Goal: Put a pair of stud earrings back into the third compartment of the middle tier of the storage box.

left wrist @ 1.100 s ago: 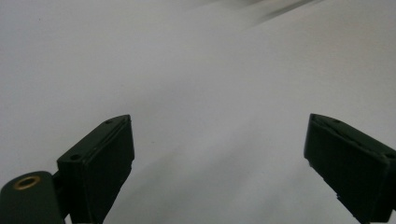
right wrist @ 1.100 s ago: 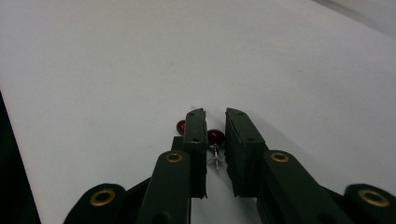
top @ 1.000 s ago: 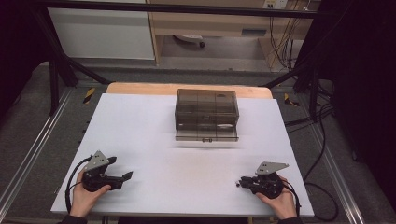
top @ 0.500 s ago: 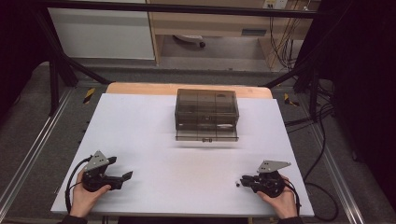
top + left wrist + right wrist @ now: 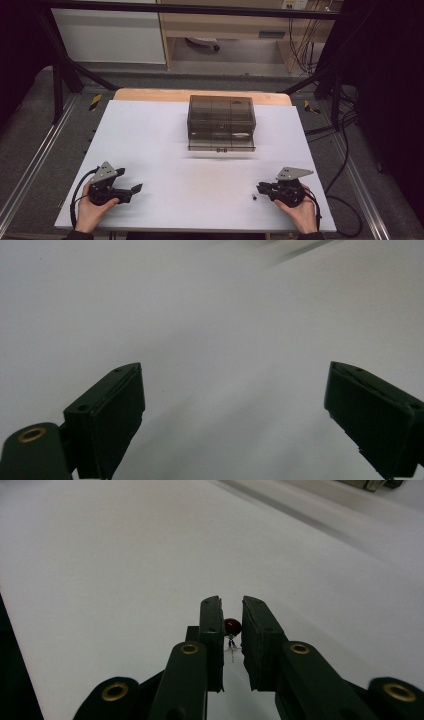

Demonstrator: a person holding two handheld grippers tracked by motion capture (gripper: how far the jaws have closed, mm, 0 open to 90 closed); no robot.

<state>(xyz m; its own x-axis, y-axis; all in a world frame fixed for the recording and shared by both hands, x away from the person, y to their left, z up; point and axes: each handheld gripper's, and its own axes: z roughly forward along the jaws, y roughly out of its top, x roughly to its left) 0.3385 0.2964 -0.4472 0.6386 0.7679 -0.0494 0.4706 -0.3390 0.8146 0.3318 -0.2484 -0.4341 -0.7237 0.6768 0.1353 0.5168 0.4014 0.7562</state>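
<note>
From above, a tiny dark speck (image 5: 255, 197) lies on the white worktop (image 5: 165, 135) just ahead of the right gripper (image 5: 261, 188). Its own camera shows more: a small red bead (image 5: 232, 625) on a wire stem between nearly closed jaws (contact unclear). The left gripper (image 5: 135, 188) gapes wide, empty.

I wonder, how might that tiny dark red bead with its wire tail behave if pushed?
The bead looks round and glossy, so it would probably roll or skid on the smooth white table. Its thin wire tail seems flimsy and may bend. Being tiny, it is likely very light.
</note>
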